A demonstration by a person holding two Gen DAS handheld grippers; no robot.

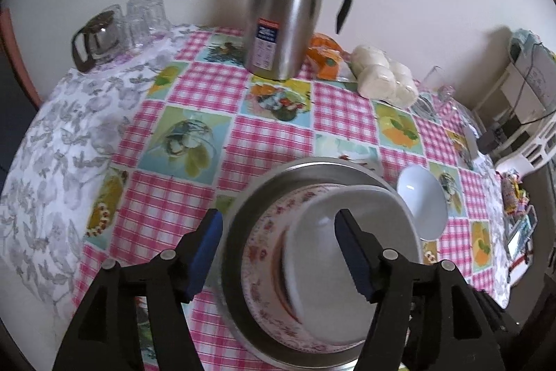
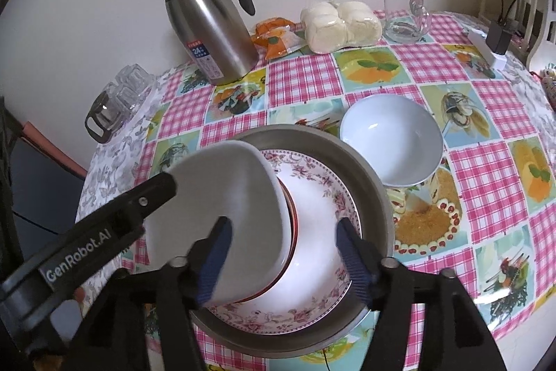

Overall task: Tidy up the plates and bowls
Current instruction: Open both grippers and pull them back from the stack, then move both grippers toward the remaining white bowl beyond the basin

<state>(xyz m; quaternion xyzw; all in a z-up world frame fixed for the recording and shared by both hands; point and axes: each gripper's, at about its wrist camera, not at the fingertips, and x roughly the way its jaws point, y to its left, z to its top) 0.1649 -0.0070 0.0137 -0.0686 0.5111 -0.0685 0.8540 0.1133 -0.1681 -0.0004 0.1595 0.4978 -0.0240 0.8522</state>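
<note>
on the left hand-held gripper (image 2: 166,183), "genrobot.ai"; "24" on flask (image 2: 208,33); both hand-held grippers apart.

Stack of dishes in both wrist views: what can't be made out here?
- White square dish: motion-blurred in both views; whether it rests flat is unclear.
- Red-rimmed piece beneath it: mostly covered, kind unknown.
- Metal tray: near rim hidden by the right gripper.
- Left gripper: contact with the dish unclear.
- Flask label: too small.

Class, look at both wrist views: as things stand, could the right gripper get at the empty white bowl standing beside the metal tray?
Probably yes. The white bowl stands uncovered beside the metal tray, and the right gripper is open.
</note>
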